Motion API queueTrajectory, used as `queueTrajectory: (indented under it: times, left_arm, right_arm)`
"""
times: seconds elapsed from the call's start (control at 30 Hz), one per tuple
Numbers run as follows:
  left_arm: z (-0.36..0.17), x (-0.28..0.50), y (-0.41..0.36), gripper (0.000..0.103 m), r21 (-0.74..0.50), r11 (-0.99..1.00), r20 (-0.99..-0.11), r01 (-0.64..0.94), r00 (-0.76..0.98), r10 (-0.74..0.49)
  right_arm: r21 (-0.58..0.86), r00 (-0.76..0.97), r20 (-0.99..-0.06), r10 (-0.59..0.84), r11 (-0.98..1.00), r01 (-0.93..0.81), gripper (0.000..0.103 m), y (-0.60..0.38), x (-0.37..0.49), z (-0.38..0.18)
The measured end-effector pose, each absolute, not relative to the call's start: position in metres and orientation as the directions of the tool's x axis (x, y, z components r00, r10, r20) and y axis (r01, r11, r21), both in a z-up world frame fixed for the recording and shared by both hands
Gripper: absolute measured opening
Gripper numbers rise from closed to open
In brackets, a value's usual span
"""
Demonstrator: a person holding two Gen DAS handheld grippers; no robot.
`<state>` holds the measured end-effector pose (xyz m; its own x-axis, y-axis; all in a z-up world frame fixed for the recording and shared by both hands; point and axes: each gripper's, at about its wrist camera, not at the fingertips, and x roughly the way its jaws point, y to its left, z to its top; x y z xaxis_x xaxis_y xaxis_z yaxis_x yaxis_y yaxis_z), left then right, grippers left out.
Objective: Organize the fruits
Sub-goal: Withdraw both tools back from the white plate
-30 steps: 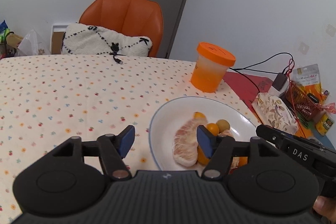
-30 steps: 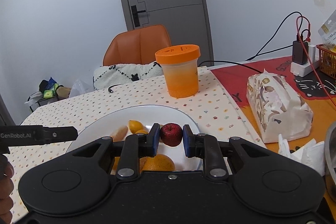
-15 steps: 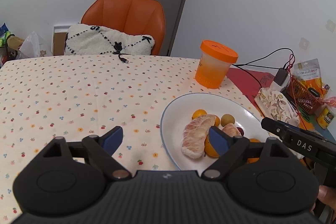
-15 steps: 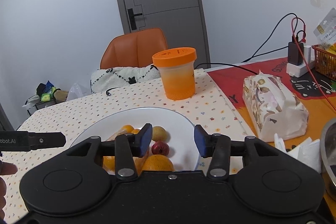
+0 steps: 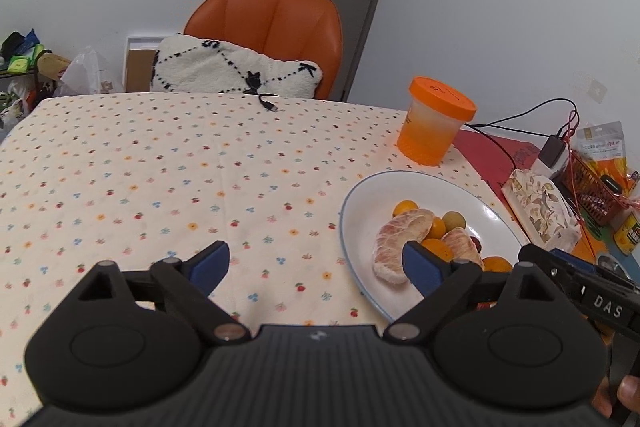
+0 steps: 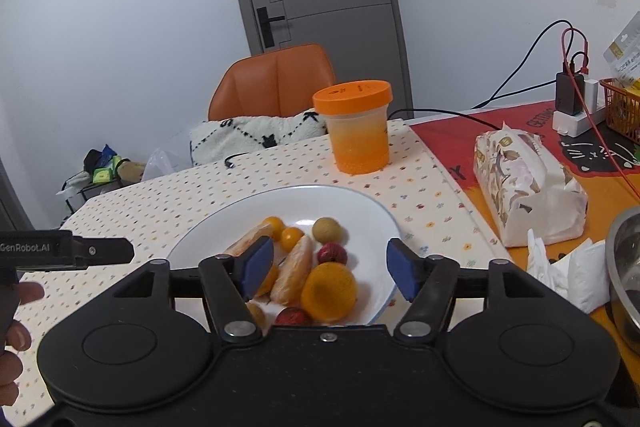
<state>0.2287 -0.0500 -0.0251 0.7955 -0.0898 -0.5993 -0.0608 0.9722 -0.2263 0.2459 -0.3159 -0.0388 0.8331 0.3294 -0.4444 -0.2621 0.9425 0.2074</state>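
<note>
Our left gripper (image 5: 316,263): jaws spread wide, nothing between blue pads (image 5: 210,263), held low and level, pointing forward. Our right gripper (image 6: 330,265): jaws likewise wide apart, empty, blue pads (image 6: 256,265) clear of everything, body level. Right gripper's black body also shows at lower right edge of left view. Our left hand (image 6: 12,331): fingertips visible at frame edge, probably wrapped round left gripper's handle, grip itself hidden.

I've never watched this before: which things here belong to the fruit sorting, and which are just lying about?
Part of the job:
white plate
pomelo segments
small orange fruits
red fruit

Just lying about:
orange-lidded cup
tissue pack
orange chair
</note>
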Motion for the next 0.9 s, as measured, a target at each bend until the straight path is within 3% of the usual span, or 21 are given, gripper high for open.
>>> queueTrajectory:
  times: [0.2, 0.27, 0.43, 0.57, 0.9]
  left_arm:
    - [-0.017, 0.211, -0.046, 0.093, -0.218, 0.973, -0.585, -0.076, 0.808, -0.068]
    - [-0.013, 0.205, -0.045, 0.100, -0.221, 0.972, -0.579, -0.076, 0.812, -0.068]
    - [-0.005, 0.192, -0.044, 0.103, -0.222, 0.973, -0.573, -0.065, 0.816, -0.076]
    - [0.003, 0.178, -0.042, 0.103, -0.216, 0.975, -0.558, -0.057, 0.826, -0.075]
    - [0.023, 0.143, -0.032, 0.103, -0.196, 0.978, -0.530, -0.073, 0.847, -0.043]
  right_arm:
    - [0.218, 0.816, -0.455, 0.356, 0.933, -0.285, 0.077, -0.313, 0.230, -0.033]
    - [0.217, 0.814, -0.456, 0.360, 0.932, -0.290, 0.080, -0.312, 0.225, -0.031]
    - [0.210, 0.817, -0.453, 0.356, 0.934, -0.290, 0.089, -0.310, 0.211, -0.022]
    - [0.215, 0.821, -0.445, 0.357, 0.933, -0.289, 0.102, -0.310, 0.201, -0.015]
    - [0.223, 0.812, -0.443, 0.380, 0.924, -0.310, 0.103, -0.309, 0.180, -0.002]
